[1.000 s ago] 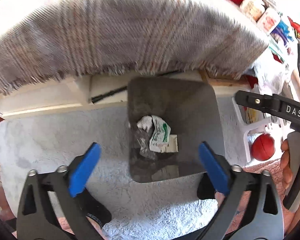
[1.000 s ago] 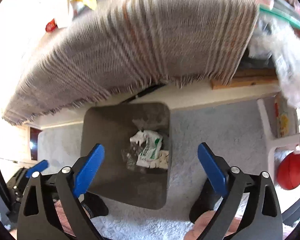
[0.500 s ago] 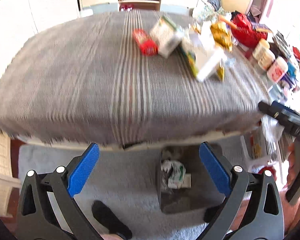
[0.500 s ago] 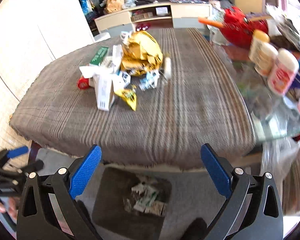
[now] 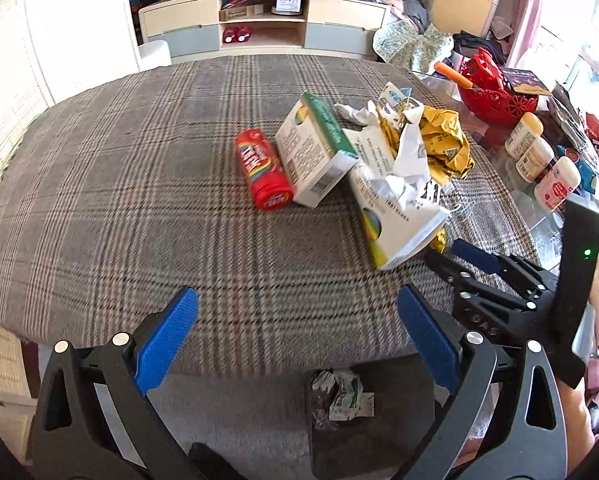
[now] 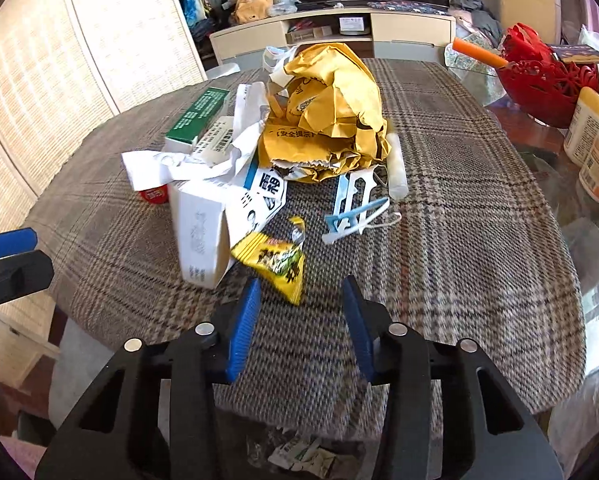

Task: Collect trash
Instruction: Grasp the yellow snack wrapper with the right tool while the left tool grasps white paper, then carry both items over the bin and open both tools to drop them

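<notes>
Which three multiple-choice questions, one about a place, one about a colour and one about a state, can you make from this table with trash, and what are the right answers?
1. Where is the dark square trash bin?
A. on the plaid tablecloth
B. on the carpet below the table edge
C. on the TV shelf

2. What colour is the round candy tube lying beside the green-and-white carton?
A. red
B. blue
C. white

3. What is between the pads of the right gripper?
A. the crumpled yellow paper bag
B. the blue-and-white face mask
C. nothing

Answers: 1 B, the bin stands on the floor under the cloth's edge. 2 A, its body and cap are red. 3 C, the gap shows only cloth.
</notes>
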`<state>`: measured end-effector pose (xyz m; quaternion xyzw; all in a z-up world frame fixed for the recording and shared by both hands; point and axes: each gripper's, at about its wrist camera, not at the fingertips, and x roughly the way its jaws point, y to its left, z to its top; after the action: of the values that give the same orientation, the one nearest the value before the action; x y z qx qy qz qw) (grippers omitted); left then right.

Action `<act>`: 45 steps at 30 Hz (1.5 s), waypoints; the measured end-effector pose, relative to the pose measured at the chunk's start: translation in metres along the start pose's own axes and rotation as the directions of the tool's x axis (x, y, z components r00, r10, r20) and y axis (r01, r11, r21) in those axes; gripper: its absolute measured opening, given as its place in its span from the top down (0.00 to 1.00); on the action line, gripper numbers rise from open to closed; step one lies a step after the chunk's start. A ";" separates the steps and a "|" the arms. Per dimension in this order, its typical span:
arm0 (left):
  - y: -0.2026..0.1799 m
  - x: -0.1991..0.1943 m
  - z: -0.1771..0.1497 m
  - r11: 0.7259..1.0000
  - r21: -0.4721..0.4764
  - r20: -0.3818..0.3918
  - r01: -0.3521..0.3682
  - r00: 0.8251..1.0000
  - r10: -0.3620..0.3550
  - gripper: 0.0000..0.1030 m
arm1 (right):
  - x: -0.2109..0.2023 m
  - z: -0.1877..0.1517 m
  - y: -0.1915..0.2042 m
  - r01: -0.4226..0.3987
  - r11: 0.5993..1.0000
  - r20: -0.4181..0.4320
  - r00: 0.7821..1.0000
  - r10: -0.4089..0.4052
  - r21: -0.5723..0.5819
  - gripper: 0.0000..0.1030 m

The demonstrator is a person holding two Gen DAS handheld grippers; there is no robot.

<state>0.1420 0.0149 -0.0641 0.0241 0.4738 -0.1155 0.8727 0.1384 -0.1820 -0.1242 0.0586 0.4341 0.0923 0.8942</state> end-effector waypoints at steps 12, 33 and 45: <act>-0.023 0.024 0.044 0.995 -0.014 -0.010 0.103 0.995 -0.103 0.29 | -0.002 -0.002 -0.014 -0.082 0.993 -0.063 0.994 0.088 0.086 0.93; -0.065 0.037 0.065 0.989 0.043 -0.035 0.143 0.989 -0.142 0.90 | -0.058 -0.044 -0.023 -0.094 0.995 -0.114 0.989 0.096 0.028 0.93; -0.071 -0.052 0.020 0.987 0.087 0.080 0.137 0.986 -0.144 0.94 | -0.076 -0.054 -0.025 -0.105 0.994 -0.103 0.989 0.108 0.034 0.93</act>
<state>0.1156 -0.0477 -0.0050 0.0213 0.4314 -0.1968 0.8802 0.0530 -0.2213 -0.1040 0.0896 0.4780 0.1366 0.8630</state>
